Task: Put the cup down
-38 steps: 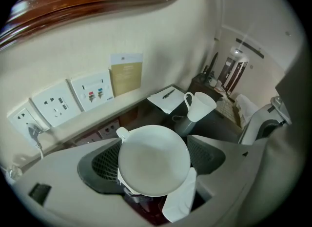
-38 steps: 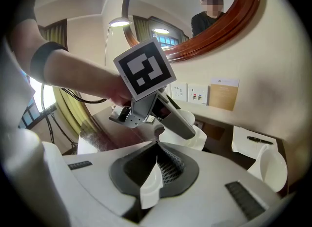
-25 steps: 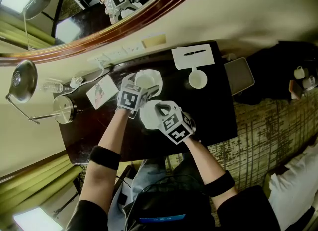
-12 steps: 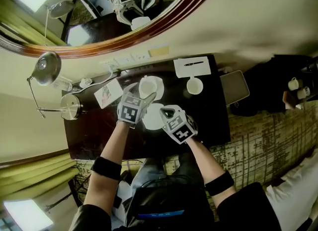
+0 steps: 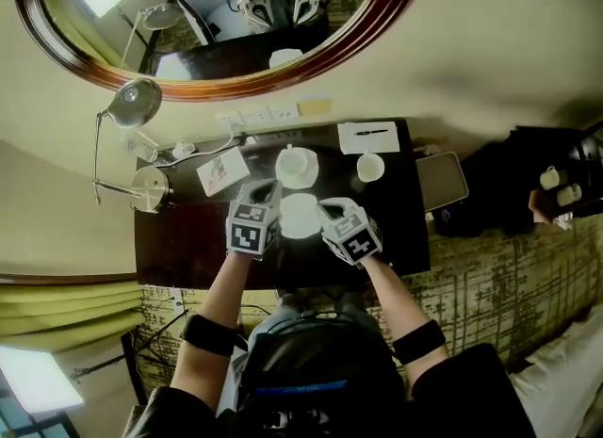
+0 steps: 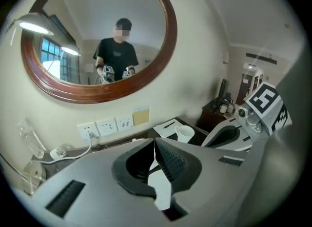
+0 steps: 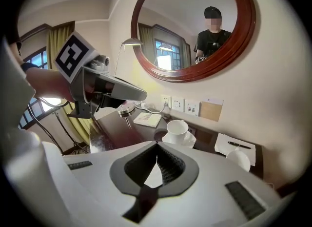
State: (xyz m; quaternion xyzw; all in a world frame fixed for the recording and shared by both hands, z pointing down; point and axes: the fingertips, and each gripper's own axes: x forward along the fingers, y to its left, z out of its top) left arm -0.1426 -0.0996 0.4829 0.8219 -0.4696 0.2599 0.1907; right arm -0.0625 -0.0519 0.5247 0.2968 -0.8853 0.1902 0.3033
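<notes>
Change: the left gripper (image 5: 268, 188) has drawn back from the cup it was at a second ago. Its jaws have just been closing, with nothing between them. The right gripper (image 5: 329, 205) has also pulled back, off the plate.
Left gripper: jaws clenched together and empty. It is held above the desk, its tips pointing toward the cup but clear of it.
Right gripper: jaws pressed together, gripping nothing. It sits just beside the plate's right edge.
Between the grippers: a plain round white plate (image 5: 300, 217), lying flat on the dark wooden desk (image 5: 188, 248).
Cup: the white ceramic cup (image 5: 295, 161) stands upright on a white saucer (image 5: 303, 178). It is set down on the desk just beyond the plate, released.
Further right: a second white cup (image 5: 369, 168) stands alone. Behind it lies a white paper sheet (image 5: 369, 137) with a black pen (image 5: 370, 131) on it.
Further left: a white booklet (image 5: 223, 172) lies near the saucer. Past it is a silver desk lamp (image 5: 137, 102).
Wall: white power sockets (image 7: 185, 106) with a cable plugged in, and a blank tan card (image 7: 212, 110) beside them. Above hangs an oval mirror in a brown wooden frame (image 5: 217, 88), which reflects the person and both grippers.
Writing: none can be read. The booklet's print is too small, the sheet looks blank, and the gripper cubes carry only black-and-white square markers.
</notes>
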